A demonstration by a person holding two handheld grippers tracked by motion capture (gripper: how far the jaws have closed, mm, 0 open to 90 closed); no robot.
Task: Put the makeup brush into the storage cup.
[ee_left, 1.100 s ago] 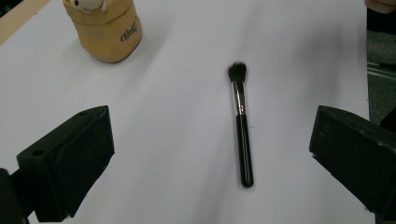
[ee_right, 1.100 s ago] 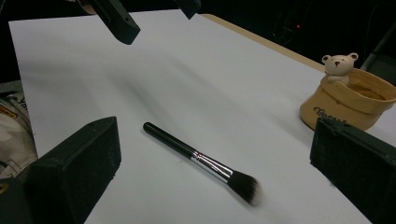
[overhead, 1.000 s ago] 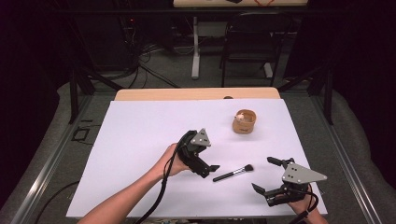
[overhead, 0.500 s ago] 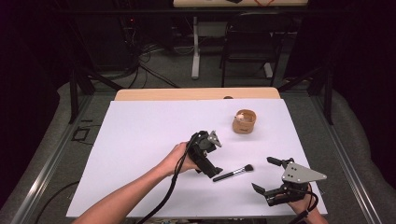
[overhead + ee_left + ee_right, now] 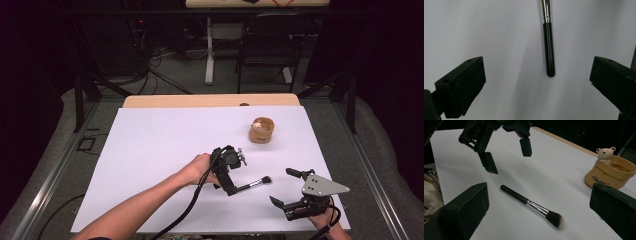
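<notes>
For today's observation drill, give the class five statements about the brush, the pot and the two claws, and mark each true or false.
1. The brush lies flat on the table. True.
2. The left claw is shut on the brush handle. False: it is open above the handle end, touching nothing.
3. A bear figure sits on the rim of the pot. True.
4. The brush stands in the pot. False: it lies on the table, apart from the pot.
5. The right claw holds the pot. False: it is open and empty near the table's front edge.
</notes>
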